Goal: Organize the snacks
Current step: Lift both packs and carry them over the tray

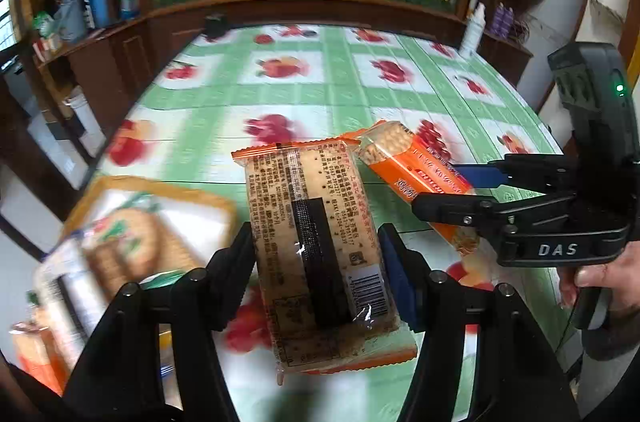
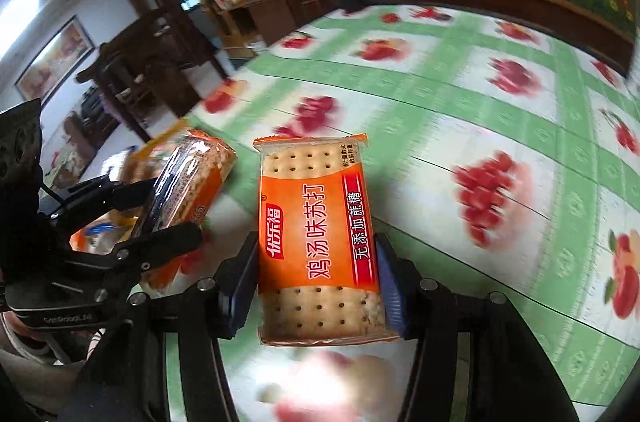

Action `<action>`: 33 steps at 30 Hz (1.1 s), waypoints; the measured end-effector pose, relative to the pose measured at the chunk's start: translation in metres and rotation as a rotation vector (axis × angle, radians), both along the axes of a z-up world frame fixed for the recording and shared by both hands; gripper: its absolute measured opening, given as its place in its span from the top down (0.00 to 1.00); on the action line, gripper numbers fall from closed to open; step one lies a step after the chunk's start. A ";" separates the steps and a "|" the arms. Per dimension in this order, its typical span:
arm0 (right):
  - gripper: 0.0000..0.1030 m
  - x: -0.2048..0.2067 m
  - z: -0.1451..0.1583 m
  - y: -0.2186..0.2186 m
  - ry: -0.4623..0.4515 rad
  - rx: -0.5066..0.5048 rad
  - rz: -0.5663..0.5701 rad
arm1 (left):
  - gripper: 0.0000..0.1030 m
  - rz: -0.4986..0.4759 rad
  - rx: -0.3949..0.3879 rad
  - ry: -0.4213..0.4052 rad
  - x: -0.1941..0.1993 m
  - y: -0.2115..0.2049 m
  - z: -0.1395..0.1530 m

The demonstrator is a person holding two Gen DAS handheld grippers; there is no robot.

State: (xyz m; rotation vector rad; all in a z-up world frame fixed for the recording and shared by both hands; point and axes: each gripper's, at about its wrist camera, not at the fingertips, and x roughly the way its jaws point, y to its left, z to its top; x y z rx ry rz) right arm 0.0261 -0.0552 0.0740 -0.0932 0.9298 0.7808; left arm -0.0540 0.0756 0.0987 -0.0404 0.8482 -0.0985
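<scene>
My left gripper [image 1: 316, 262] is shut on an orange soda-cracker packet [image 1: 312, 222], back side up, held above the table. My right gripper [image 2: 316, 282] is shut on a second orange cracker packet [image 2: 316, 222], label side up, also held above the table. Each gripper shows in the other's view: the right one [image 1: 456, 186] with its packet [image 1: 416, 166] at the right of the left wrist view, the left one [image 2: 160, 210] with its packet [image 2: 192, 178] at the left of the right wrist view.
A tablecloth with green checks and red fruit [image 1: 320, 94] covers the table. A box or tray with more biscuit packs [image 1: 132, 238] lies at the near left. A wooden cabinet [image 1: 120, 54] with bottles stands behind the table. A white bottle [image 1: 474, 30] stands at the far right.
</scene>
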 end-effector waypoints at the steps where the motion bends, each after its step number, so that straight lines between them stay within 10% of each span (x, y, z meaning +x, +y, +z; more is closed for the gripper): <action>1: 0.47 -0.002 0.002 0.009 -0.002 0.005 0.016 | 0.40 0.008 0.000 -0.005 -0.004 0.008 0.003; 15: 0.47 -0.027 0.014 0.121 -0.027 0.018 0.161 | 0.40 0.210 0.031 -0.092 -0.066 0.117 0.017; 33: 0.47 -0.056 0.015 0.179 -0.024 -0.005 0.223 | 0.39 0.284 -0.003 -0.124 -0.104 0.159 0.010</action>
